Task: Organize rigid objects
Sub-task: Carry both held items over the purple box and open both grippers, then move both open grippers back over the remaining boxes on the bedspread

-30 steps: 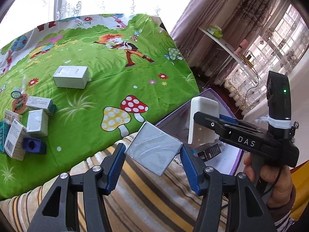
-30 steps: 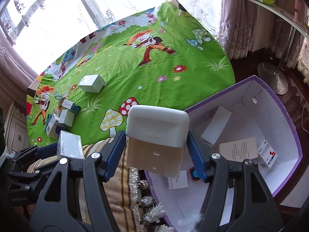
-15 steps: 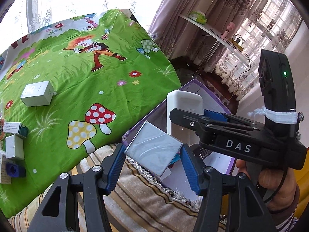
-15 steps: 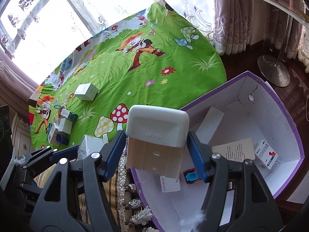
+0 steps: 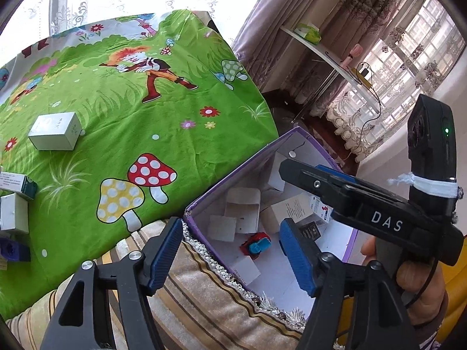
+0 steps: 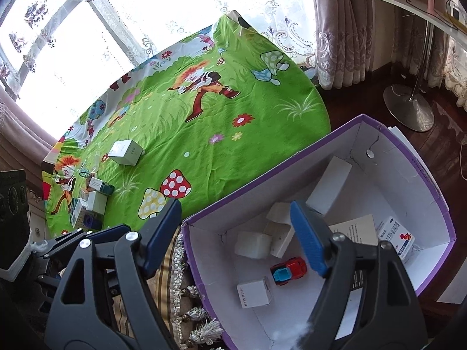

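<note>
Both grippers now hang empty with jaws apart over the purple bin (image 6: 432, 186). A second ago the left gripper (image 5: 230, 250) clamped a silver box and the right gripper (image 6: 236, 230) a white one — both have since been dropped among the boxes and toy car (image 6: 289, 269) below the fingers. More boxes (image 5: 54, 131) wait on the green cloth (image 5: 122, 110), ahead and left — likely next.

White letters "DAS" stand on the black body of the right gripper (image 5: 385, 221), at four o'clock in the left wrist view.
</note>
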A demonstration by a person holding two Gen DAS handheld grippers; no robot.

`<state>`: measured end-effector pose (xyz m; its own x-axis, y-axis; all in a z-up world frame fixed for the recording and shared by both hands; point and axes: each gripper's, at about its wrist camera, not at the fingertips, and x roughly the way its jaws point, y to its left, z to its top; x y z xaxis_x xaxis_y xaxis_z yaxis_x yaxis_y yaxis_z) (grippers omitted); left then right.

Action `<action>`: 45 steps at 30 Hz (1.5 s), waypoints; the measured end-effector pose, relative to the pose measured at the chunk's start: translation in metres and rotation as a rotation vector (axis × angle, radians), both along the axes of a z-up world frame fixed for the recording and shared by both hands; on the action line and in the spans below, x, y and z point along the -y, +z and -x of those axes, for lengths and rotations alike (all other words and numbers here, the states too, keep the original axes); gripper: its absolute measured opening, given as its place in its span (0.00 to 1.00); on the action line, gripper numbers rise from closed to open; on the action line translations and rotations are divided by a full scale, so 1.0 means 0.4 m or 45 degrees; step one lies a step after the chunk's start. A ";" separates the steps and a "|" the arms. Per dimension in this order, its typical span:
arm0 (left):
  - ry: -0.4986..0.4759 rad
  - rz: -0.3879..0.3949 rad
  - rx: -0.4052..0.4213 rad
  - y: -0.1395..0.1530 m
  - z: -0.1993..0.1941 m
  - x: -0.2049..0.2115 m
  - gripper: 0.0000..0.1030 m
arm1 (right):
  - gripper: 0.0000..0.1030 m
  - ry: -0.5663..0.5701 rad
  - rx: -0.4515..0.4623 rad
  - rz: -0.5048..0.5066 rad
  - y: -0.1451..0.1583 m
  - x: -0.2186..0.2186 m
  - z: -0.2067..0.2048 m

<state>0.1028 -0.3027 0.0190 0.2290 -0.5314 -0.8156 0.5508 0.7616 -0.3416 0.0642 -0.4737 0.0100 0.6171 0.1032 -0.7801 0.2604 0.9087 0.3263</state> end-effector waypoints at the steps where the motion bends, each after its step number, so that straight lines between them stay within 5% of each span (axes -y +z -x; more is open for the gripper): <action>1: 0.012 0.011 0.009 0.004 0.001 -0.009 0.68 | 0.78 -0.002 0.008 0.016 0.006 -0.002 0.003; 9: 0.041 0.037 0.152 0.052 0.015 -0.069 0.68 | 0.79 0.004 0.119 0.196 0.084 -0.050 0.025; 25: 0.385 -0.068 0.355 0.137 -0.046 -0.333 0.68 | 0.96 0.112 0.262 0.422 0.191 -0.243 -0.002; 38: 0.538 -0.224 0.583 0.192 -0.092 -0.552 0.68 | 0.97 0.274 0.352 0.423 0.215 -0.371 -0.065; 45: 0.722 -0.100 0.450 0.184 -0.160 -0.711 0.68 | 0.97 0.394 0.350 0.427 0.207 -0.453 -0.128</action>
